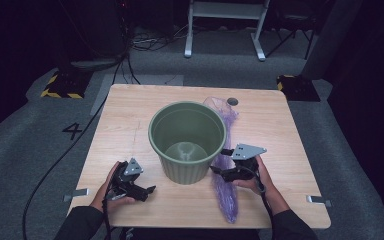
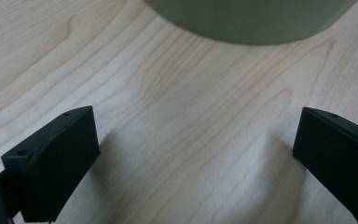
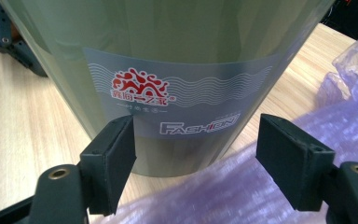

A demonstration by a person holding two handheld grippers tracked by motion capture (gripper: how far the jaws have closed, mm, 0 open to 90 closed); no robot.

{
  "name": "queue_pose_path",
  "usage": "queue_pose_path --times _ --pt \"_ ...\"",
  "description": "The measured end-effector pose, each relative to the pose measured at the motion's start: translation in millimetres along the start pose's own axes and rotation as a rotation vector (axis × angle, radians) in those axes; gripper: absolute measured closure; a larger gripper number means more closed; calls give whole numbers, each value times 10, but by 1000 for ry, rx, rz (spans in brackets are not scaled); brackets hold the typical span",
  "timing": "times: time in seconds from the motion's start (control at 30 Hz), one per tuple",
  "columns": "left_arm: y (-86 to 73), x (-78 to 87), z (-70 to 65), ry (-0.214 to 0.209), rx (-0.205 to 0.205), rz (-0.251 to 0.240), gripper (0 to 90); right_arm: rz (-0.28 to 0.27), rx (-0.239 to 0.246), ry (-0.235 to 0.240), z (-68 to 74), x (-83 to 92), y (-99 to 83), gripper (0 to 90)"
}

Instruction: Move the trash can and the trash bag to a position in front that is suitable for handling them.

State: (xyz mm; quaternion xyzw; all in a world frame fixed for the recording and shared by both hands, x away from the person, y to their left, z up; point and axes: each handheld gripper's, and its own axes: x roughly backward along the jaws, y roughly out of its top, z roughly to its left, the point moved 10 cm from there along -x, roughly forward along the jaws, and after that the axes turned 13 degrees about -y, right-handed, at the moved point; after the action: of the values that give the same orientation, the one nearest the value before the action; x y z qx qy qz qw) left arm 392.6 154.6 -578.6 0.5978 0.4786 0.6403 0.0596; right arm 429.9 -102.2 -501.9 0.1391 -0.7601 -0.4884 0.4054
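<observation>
So the table (image 1: 130,115) is being taken up mostly by a green bin (image 1: 187,141), which is being stood upright dead centre with its mouth open to the top. A label with a red logo and "FASHION" is being shown on its wall in the right gripper view.

A purple bag (image 1: 226,185) is being laid flat along the bin's 3 o'clock side, running from about 1 o'clock down to 5 o'clock, touching the bin's base.

The right gripper (image 1: 219,170) is being held over the bag at 4 o'clock, pointed at the bin wall. Its jaws are being kept apart, nothing pinched between them, bag plastic lying just under them.

The left gripper (image 1: 149,191) is being rested at 7 o'clock, jaws spread wide over bare wood, the bin near but not being touched.
</observation>
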Motion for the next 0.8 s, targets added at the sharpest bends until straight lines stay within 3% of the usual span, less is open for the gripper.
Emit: queue_pose_path --times 0.13,0.2,0.33,0.37,0.4,0.47,0.5,0.53,0.57,0.67,0.8 --pt "121 -107 31 -21 -22 4 0 5 0 -5 12 -69 26 282" --pt "184 -165 33 -30 -37 8 0 20 7 -31 -35 -83 1 289" --pt "270 -243 40 -38 -49 11 0 98 10 -156 -307 -132 -169 293" --pt "289 -260 45 -39 -51 13 0 127 7 -196 -452 -193 -272 283" --pt "307 -276 51 -34 -48 10 0 127 7 -196 -452 -193 -272 283" --pt "357 -321 59 -37 -43 7 3 174 57 -255 -574 -273 -383 280" --pt "381 -344 63 -39 -47 10 0 189 32 -257 -609 -311 -432 290" --pt "400 -362 66 -40 -47 9 0 193 -22 -224 -615 -351 -475 289" --pt "415 -373 72 -40 -48 12 0 207 -40 -214 -634 -373 -517 292" --pt "477 -425 95 -36 -47 10 0 253 -56 -247 -714 -397 -625 360" --pt "530 -480 100 -44 -43 12 0 275 -119 -222 -769 -340 -722 372"
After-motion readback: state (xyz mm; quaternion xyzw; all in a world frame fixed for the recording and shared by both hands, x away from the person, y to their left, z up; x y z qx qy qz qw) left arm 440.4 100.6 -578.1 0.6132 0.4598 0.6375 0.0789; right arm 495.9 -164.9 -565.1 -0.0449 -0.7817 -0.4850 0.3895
